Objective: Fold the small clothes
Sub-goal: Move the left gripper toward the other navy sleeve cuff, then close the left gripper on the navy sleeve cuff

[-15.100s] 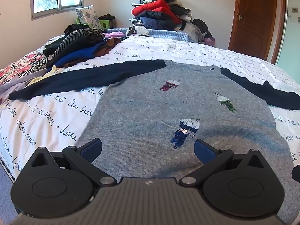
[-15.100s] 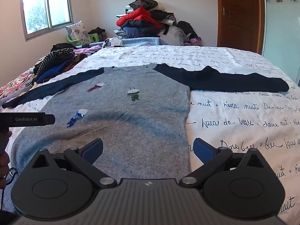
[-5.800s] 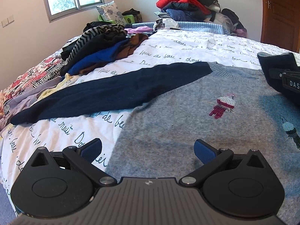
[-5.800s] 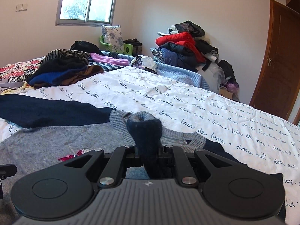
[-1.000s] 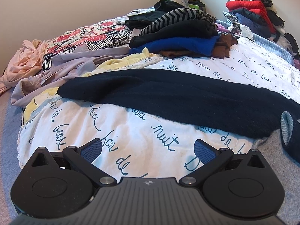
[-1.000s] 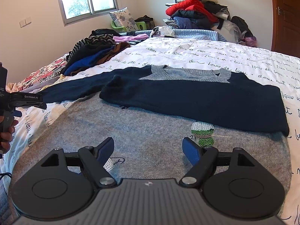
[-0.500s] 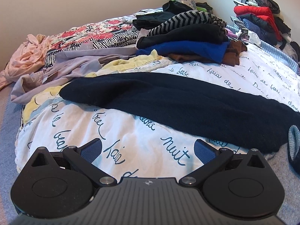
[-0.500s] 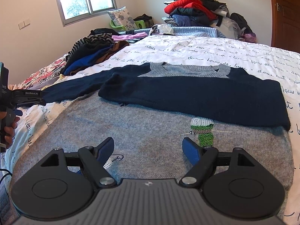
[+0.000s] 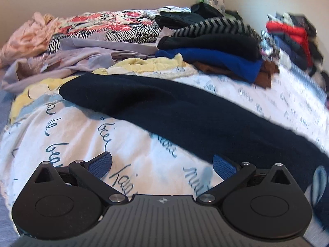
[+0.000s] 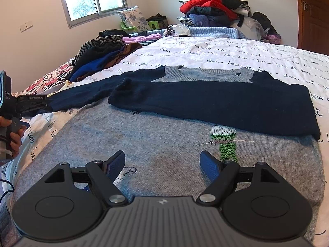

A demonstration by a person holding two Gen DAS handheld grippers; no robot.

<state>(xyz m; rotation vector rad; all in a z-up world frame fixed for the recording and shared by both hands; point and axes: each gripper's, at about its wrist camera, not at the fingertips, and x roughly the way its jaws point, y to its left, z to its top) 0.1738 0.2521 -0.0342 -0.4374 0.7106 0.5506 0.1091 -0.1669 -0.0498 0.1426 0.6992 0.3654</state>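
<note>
**Both grippers spread over a half-folded sweater**

The left gripper [image 9: 162, 163] has its fingers spread wide and holds nothing; between them lies the white bedcover [image 9: 78, 135] with dark script, and the right pad sits at the near edge of the sweater's navy left sleeve [image 9: 185, 111], though contact cannot be judged. The right gripper [image 10: 162, 162] is also spread wide and empty, hovering low over the grey body of the sweater [image 10: 156, 135].

In the right wrist view, the person's left hand [image 10: 12, 135] grips the handle of the left gripper at the frame's left edge, its fingers pointing towards the outstretched sleeve's cuff end.

The sweater lies flat, front up, on the bedcover. Its right sleeve [image 10: 226, 105] is folded across the chest, just below the grey neckline, and partly covers a green sequin figure [image 10: 225, 142]. The left sleeve stretches straight out to the side, unfolded.

A stack of folded clothes [image 9: 216, 47] sits beyond the left sleeve, and a heap of clothes [image 10: 213, 6] rises against the far wall.
</note>
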